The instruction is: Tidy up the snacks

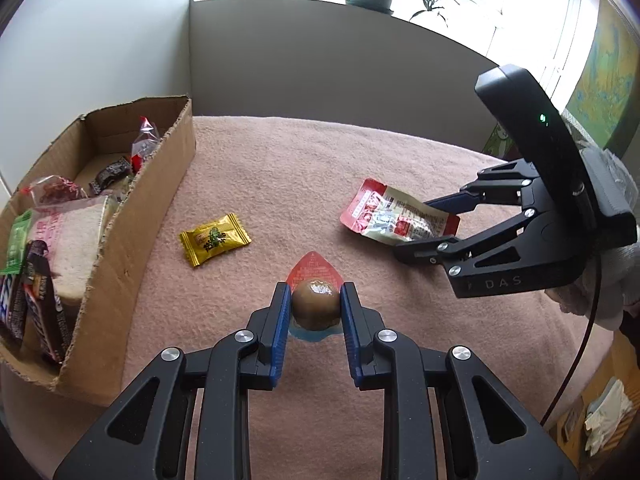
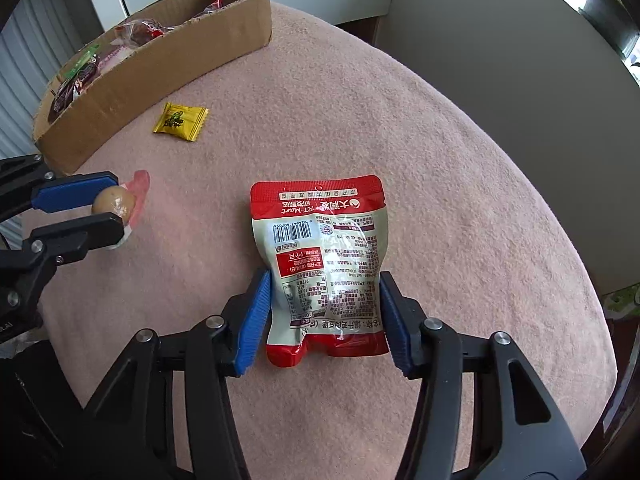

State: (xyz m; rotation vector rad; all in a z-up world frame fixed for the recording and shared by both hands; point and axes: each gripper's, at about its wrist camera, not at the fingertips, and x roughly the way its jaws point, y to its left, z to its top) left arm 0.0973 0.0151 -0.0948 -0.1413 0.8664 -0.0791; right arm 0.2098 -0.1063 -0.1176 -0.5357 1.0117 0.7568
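- The egg, a brown vacuum-packed snack, sits low over the pink-covered worktop, pinched between the blue pads of the left gripper; both pads touch its sides.
- The pouch, red and white, lies flat on the worktop between the jaws of the right gripper. The jaws are spread about as wide as the pouch; whether the pads actually press its edges, I cannot tell.
- A yellow candy lies loose on the cloth, between the egg and the box.
- The box, open cardboard at the left, already holds several wrapped snacks.
- Risks, as I judge them:
  - The egg is round and its film looks slick, so it could squirt out of the pads if they grip off-centre or the lift is jerky.
  - The pouch is soft and flat; squeezed across its width it may buckle or slide free rather than lift.
  - The two grippers are near each other, so both heading for the box at once could collide or knock the candy.
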